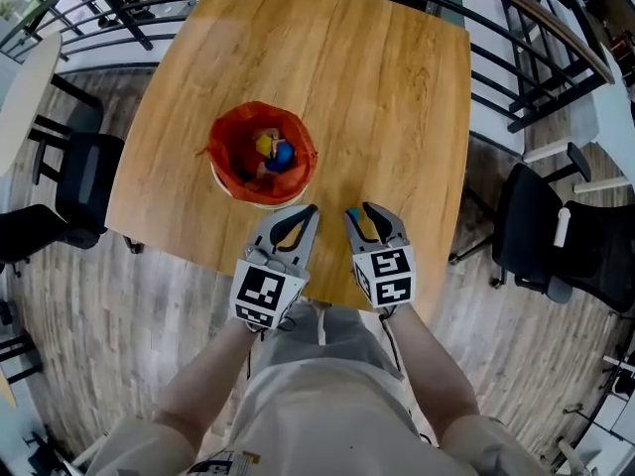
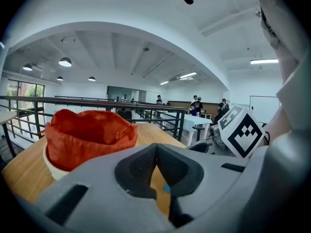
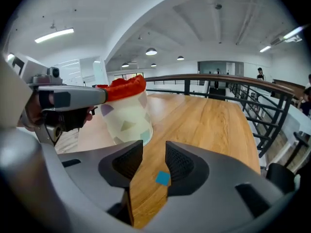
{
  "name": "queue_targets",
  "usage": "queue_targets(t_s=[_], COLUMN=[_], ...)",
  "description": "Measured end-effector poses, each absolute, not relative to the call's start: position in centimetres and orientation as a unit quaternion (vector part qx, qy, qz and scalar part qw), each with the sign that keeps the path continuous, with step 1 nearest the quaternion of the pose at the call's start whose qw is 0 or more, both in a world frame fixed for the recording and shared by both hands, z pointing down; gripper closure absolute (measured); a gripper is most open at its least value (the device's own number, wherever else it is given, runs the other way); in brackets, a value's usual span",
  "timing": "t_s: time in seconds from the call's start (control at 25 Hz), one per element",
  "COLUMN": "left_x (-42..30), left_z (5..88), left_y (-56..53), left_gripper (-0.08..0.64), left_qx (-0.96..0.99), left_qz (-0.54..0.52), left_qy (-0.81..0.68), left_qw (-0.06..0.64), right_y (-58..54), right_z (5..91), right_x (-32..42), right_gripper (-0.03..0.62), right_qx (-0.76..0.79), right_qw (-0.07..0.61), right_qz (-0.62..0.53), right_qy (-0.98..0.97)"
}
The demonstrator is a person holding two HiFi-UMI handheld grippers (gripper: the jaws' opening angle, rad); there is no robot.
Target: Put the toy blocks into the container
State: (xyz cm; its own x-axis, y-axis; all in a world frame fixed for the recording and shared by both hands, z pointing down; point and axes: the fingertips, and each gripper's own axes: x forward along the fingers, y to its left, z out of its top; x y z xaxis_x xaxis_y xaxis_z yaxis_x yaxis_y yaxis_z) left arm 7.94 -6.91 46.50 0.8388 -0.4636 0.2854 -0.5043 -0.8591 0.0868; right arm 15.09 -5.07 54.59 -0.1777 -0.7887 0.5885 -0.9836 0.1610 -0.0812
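I see the container (image 1: pixel 256 200), a pale cup lined with a crumpled red bag (image 1: pixel 230 137), standing on the wooden worktop (image 1: pixel 377 97) toward its near left part. The toy blocks (image 1: pixel 271 153) lie inside it; I can make out 1 yellow and 1 blue piece among them, the rest too small to tell. Both tools hang over the near edge of the worktop, side by side and just short of the container. My left hand-held gripper (image 1: pixel 311 210) has its jaws together at the tips with nothing between them, and its own view shows the container just ahead to the left. My right hand-held gripper (image 1: pixel 359 212) has its jaws apart and empty, with only bare wood showing in the gap; the container sits ahead and to its left.
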Motion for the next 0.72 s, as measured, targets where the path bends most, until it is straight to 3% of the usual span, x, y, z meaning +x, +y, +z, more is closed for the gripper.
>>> queue_targets(t_s=[0.72], left_x=[8.2], left_z=[56.7], left_y=[-6.0], left_gripper=[0.548], left_qx=[0.941], left_qz=[0.195], left_qy=[-0.23], left_qw=[0.151], right_y=[-5.2], right_z=[65.6], right_x=[16.1], right_gripper=[0.422], right_qx=[0.619], right_qw=[0.249], right_qz=[0.344], right_qy=[-0.661])
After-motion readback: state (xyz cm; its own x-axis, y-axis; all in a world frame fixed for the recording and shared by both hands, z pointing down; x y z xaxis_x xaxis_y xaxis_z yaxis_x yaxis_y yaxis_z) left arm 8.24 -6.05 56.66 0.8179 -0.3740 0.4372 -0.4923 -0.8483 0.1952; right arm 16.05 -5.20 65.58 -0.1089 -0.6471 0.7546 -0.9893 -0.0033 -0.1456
